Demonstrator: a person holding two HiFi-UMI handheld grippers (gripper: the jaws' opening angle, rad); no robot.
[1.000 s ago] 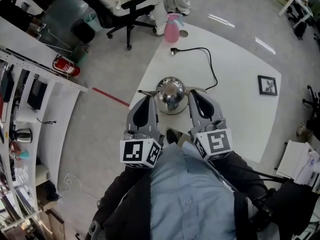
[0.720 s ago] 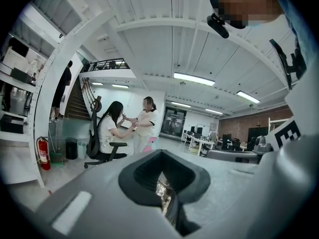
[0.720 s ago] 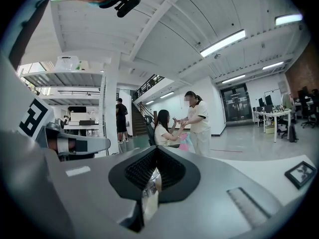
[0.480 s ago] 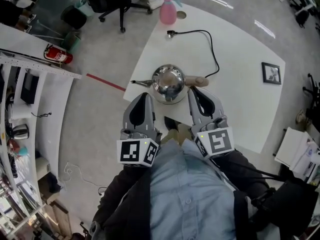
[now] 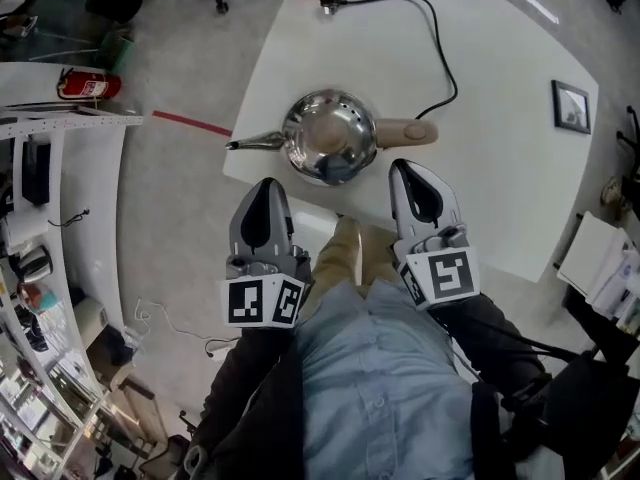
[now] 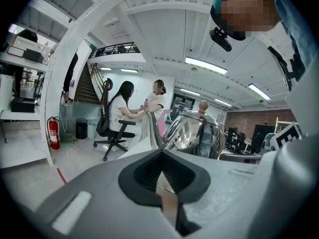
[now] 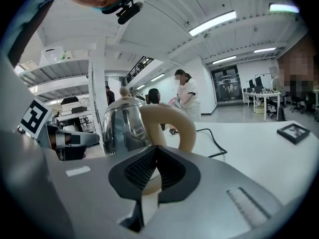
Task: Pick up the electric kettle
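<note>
**Item: electric kettle** (image 5: 328, 148). Polished steel with a beige handle (image 5: 405, 131) pointing right and a thin spout (image 5: 255, 142) pointing left. It stands on its base at the near-left edge of the white table (image 5: 500, 178). The placement is probably for easy reach from where the person stands. The black cord (image 5: 440, 48) trails to the far side.

**Item: left gripper** (image 5: 263, 186). Its jaws are closed together with nothing between them. It is held near the kettle's left side and not touching, with the spout ahead of it.

**Item: right gripper** (image 5: 410, 170). Its jaws are likewise pressed together and empty. It is lined up just short of the handle, which is likely the intended hold. The jaws would need to part first.

**Other:** a framed picture (image 5: 571, 106) lies far right on the table.

**Change noted:** a second ago both tips flanked the kettle's body, and now they sit nearer the person and short of it. The kettle shows farther up the head view with its handle fully exposed. The pink bottle is almost out of frame.
</note>
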